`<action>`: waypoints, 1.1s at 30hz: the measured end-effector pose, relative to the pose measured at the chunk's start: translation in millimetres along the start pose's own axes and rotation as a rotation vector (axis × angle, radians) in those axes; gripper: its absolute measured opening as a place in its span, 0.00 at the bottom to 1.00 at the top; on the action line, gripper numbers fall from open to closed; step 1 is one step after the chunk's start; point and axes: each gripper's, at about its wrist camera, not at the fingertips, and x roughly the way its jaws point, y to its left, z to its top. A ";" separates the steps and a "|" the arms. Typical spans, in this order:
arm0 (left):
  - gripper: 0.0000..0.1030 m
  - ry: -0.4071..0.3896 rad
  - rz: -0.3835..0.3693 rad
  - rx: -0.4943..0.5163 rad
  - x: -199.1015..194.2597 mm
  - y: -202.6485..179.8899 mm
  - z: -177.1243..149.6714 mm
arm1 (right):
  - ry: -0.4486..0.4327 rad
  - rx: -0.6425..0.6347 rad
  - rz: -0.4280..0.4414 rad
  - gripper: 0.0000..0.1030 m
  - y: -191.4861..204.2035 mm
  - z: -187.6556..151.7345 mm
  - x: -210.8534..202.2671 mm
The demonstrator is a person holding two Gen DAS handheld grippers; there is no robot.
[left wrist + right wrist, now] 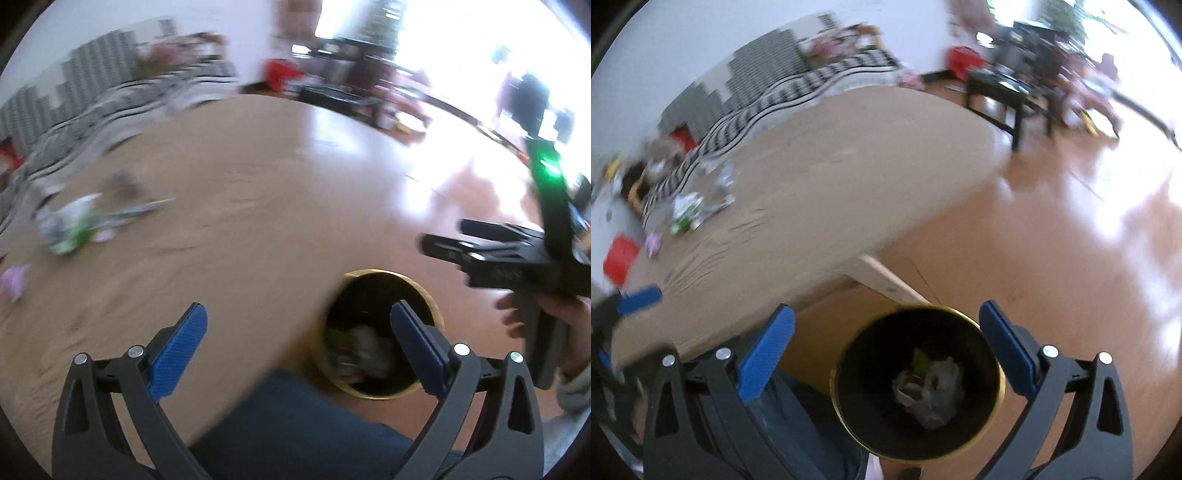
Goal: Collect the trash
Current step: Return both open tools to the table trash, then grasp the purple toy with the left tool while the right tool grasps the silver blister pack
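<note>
Only right view shows red block (620, 259) on table (849, 177).

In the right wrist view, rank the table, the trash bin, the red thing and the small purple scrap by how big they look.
1. table
2. trash bin, enlarged by nearness
3. red thing
4. purple scrap

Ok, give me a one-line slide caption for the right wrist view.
Open right gripper above the black bin holding crumpled trash, more litter left on the table.
</note>
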 end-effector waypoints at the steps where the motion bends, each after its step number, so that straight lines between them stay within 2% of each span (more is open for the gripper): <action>1: 0.94 -0.002 0.028 -0.026 -2.8 15.3 -2.2 | 0.003 -0.032 0.007 0.94 12.6 4.3 4.6; 6: 0.94 0.003 0.184 -0.204 -20.7 104.8 -25.0 | 0.025 -0.223 0.074 0.94 90.5 22.5 33.2; 9: 0.94 0.022 0.266 -0.336 -30.4 157.5 -46.2 | 0.045 -0.285 0.109 0.94 122.9 23.7 49.8; 15: 0.94 0.077 0.379 -0.471 -27.1 224.8 -80.8 | 0.096 -0.347 0.079 0.94 153.9 36.0 90.0; 18: 0.94 0.128 0.389 -0.523 -19.2 250.7 -97.8 | 0.117 -0.349 0.070 0.94 160.2 45.0 107.7; 19: 0.95 0.100 0.415 -0.512 -19.8 254.3 -97.0 | 0.120 -0.356 0.059 0.95 163.3 47.4 113.9; 21: 0.95 0.088 0.406 -0.507 -16.5 263.2 -95.1 | 0.112 -0.393 0.041 0.95 173.1 51.4 123.0; 25: 0.95 0.084 0.392 -0.491 -7.5 284.4 -82.3 | 0.089 -0.454 0.094 0.95 191.9 63.7 141.4; 28: 0.95 0.078 0.397 -0.504 1.9 306.1 -73.3 | 0.131 -0.481 0.104 0.95 204.7 84.7 160.3; 30: 0.95 0.084 0.400 -0.512 8.2 319.0 -64.5 | 0.143 -0.454 0.123 0.95 209.5 100.1 167.7; 33: 0.95 0.081 0.406 -0.521 17.6 338.9 -53.4 | 0.094 -0.426 0.158 0.95 220.9 125.0 169.4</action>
